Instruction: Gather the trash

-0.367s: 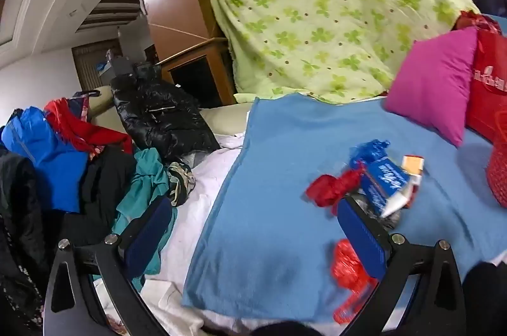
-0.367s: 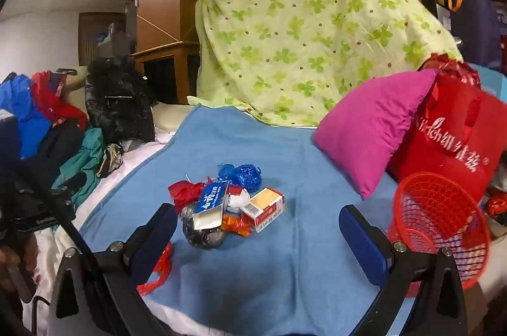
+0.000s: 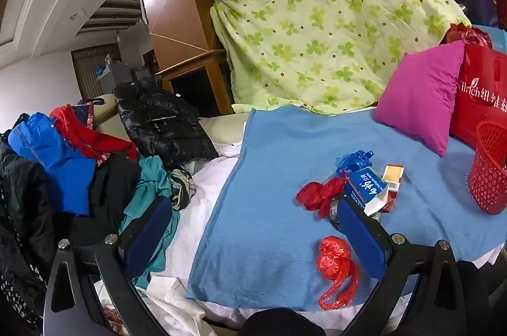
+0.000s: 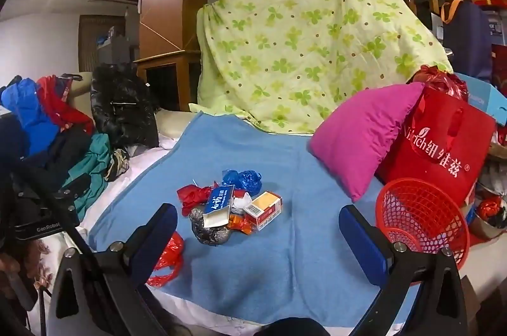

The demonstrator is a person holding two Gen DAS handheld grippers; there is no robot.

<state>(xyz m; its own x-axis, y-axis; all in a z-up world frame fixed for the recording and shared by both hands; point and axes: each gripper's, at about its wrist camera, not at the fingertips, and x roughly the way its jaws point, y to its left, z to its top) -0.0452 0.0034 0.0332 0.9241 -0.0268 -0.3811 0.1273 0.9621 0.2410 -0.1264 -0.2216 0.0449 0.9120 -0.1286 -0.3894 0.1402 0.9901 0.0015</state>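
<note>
A pile of trash lies on the blue blanket (image 4: 253,146): a blue-and-white carton (image 4: 218,203), a cigarette box (image 4: 263,206), a blue bag (image 4: 245,179), a red bag (image 4: 191,196) and a grey foil wrapper (image 4: 209,231). A crumpled red plastic bag (image 3: 336,266) lies apart, nearer the front edge. My right gripper (image 4: 258,241) is open just short of the pile. Further left, my left gripper (image 3: 253,231) is also open, with the pile (image 3: 364,187) beyond its right finger (image 3: 361,234). A red mesh basket (image 4: 421,215) stands at the right. Neither gripper holds anything.
A magenta pillow (image 4: 358,139) and a red shopping bag (image 4: 443,146) stand behind the basket. A green clover quilt (image 4: 301,35) hangs at the back. Clothes (image 3: 63,171) and a black jacket (image 3: 161,123) are heaped at the left on a white sheet (image 3: 206,193).
The left gripper has swung slightly to the right, so more of the red basket shows in its view. The right gripper has barely shifted. Both stay open.
</note>
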